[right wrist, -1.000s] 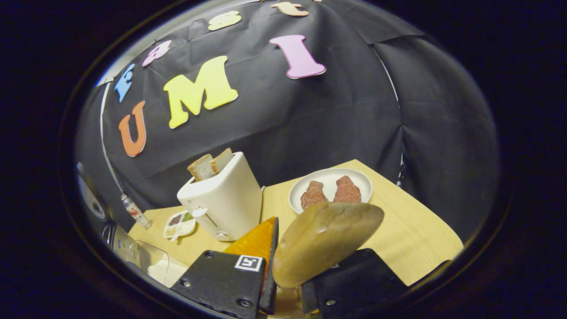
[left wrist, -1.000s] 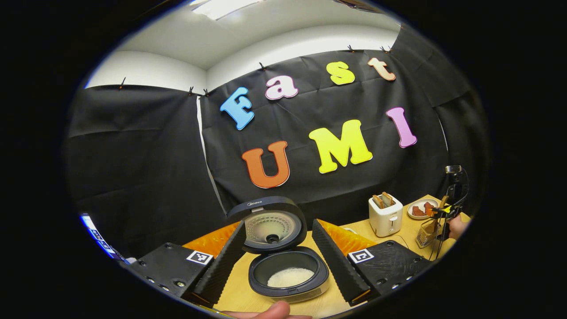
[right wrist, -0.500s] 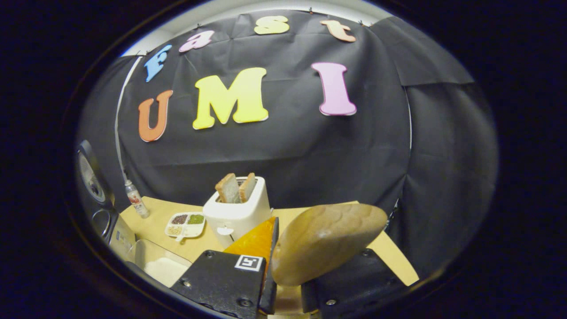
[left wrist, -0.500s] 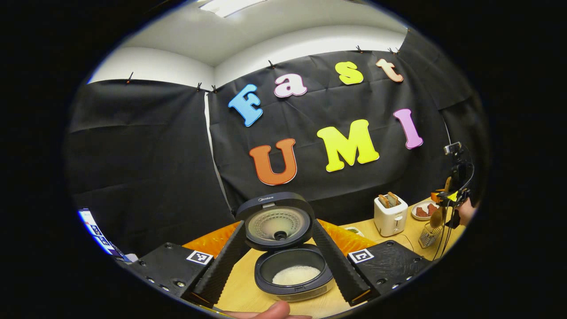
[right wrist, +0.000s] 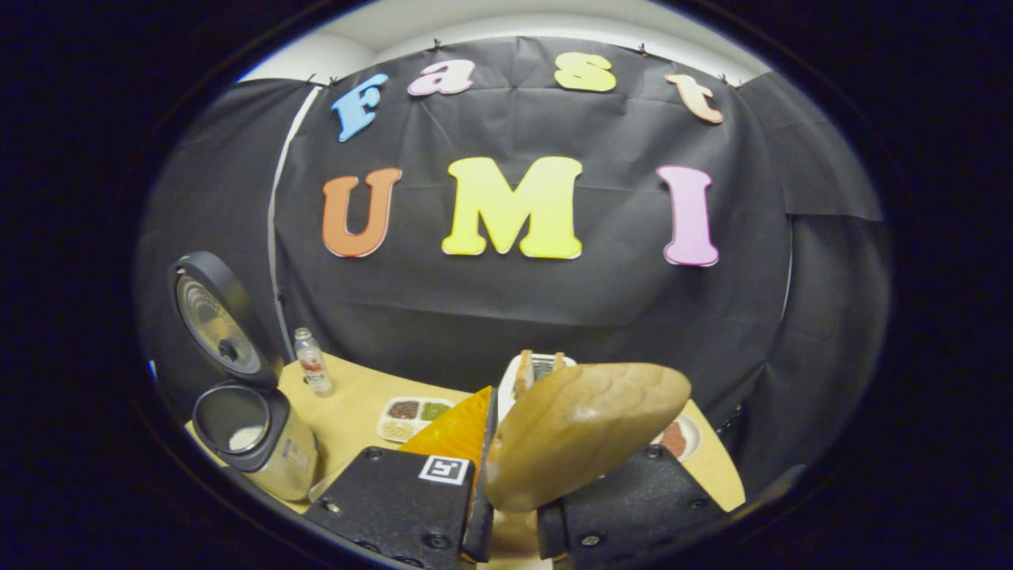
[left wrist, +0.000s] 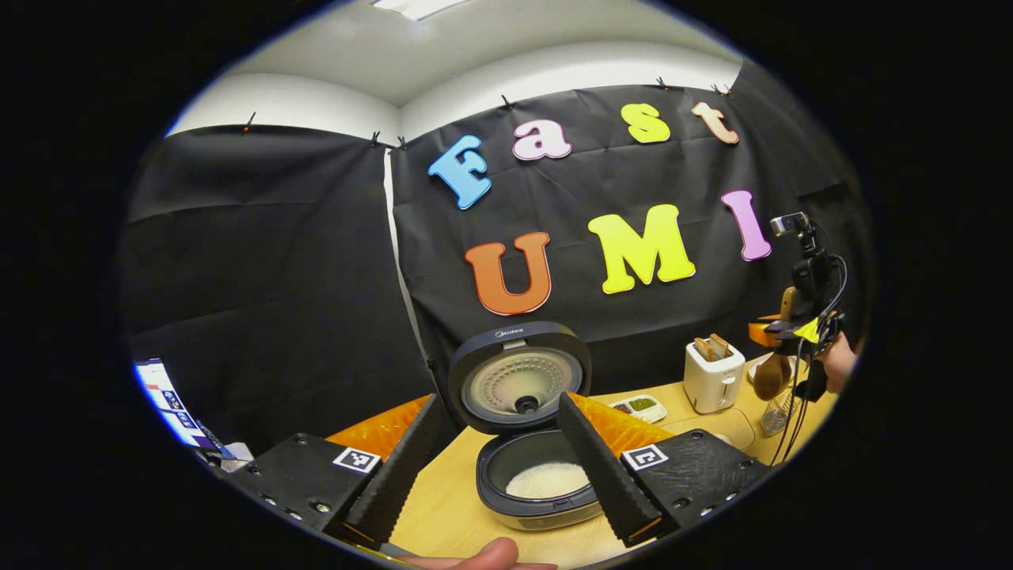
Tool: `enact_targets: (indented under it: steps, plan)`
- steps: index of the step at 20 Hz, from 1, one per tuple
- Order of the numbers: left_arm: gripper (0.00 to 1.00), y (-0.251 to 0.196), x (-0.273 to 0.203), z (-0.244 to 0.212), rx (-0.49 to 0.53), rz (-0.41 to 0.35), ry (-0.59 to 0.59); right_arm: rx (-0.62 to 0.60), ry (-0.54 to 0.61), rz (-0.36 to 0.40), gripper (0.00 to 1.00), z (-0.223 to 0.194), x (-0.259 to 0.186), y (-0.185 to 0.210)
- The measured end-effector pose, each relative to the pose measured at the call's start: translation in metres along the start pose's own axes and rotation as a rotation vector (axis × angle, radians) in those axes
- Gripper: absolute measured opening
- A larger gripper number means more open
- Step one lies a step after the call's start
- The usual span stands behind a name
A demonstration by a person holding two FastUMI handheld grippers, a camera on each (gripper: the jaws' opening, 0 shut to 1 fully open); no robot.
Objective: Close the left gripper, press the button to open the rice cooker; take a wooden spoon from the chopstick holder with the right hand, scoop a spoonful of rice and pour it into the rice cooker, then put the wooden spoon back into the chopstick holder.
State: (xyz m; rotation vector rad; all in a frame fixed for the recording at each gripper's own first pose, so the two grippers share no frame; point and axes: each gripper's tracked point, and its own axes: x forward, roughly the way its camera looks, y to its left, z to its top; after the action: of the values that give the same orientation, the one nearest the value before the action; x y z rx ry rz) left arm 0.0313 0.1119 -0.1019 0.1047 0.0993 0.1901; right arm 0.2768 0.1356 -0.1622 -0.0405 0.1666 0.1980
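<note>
The rice cooker (left wrist: 542, 483) stands with its lid (left wrist: 518, 378) raised, and white rice lies in its pot. It sits on the table just beyond my left gripper (left wrist: 502, 475), which is open with nothing between its fingers. My right gripper (right wrist: 510, 530) is shut on the wooden spoon (right wrist: 582, 431), whose bowl sticks up and forward, with no rice showing on the face I see. In the left gripper view, that gripper (left wrist: 799, 328) hangs at the far right, the spoon (left wrist: 769, 378) lifted above the wire chopstick holder (left wrist: 777, 412). The right gripper view has the cooker (right wrist: 249, 431) low at the left.
A white toaster (left wrist: 712, 372) with bread, a divided tray of grains (right wrist: 411, 413), a small bottle (right wrist: 314, 362) and a plate (right wrist: 679, 437) of brown food stand on the wooden table (right wrist: 356, 396). A faint clear box (left wrist: 716, 427) lies before the toaster. Black cloth walls the back.
The right gripper has risen with the spoon, lifting it clear of the chopstick holder, and swung left so the cooker comes into its view. The left gripper has drawn back a little, still open.
</note>
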Motion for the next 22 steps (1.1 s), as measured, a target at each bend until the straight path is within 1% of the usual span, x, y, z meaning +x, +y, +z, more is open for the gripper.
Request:
enact_targets:
  steps: [2, 6, 11, 15, 16, 17, 19, 20, 22]
  plan:
    - [0.95, 0.004, 0.001, 0.002, 0.002, 0.005, -0.007, 0.017, 0.013, 0.017, 0.23, -0.014, 0.006, 0.023]
    - [0.95, 0.014, 0.000, -0.003, 0.006, 0.010, 0.001, 0.026, 0.073, 0.024, 0.23, -0.058, 0.024, 0.055]
    - [0.95, 0.025, 0.001, -0.012, 0.016, 0.030, 0.014, -0.028, 0.125, -0.010, 0.22, -0.093, 0.040, 0.064]
    - [0.95, 0.029, 0.003, -0.019, 0.026, 0.036, 0.033, -0.067, 0.167, -0.046, 0.22, -0.118, 0.046, 0.063]
    - [0.95, 0.028, 0.003, -0.019, 0.025, 0.035, 0.033, -0.075, 0.166, -0.037, 0.22, -0.113, 0.046, 0.066]
    - [0.95, 0.029, 0.002, -0.020, 0.024, 0.036, 0.035, -0.088, 0.163, -0.039, 0.22, -0.118, 0.050, 0.068]
    - [0.95, 0.028, 0.001, -0.019, 0.024, 0.034, 0.036, -0.132, 0.216, -0.055, 0.22, -0.126, 0.049, 0.067]
    - [0.95, 0.028, 0.001, -0.018, 0.023, 0.035, 0.036, -0.132, 0.239, -0.055, 0.22, -0.131, 0.047, 0.068]
    - [0.95, 0.029, 0.001, -0.016, 0.019, 0.040, 0.030, -0.097, 0.266, -0.046, 0.23, -0.144, 0.042, 0.072]
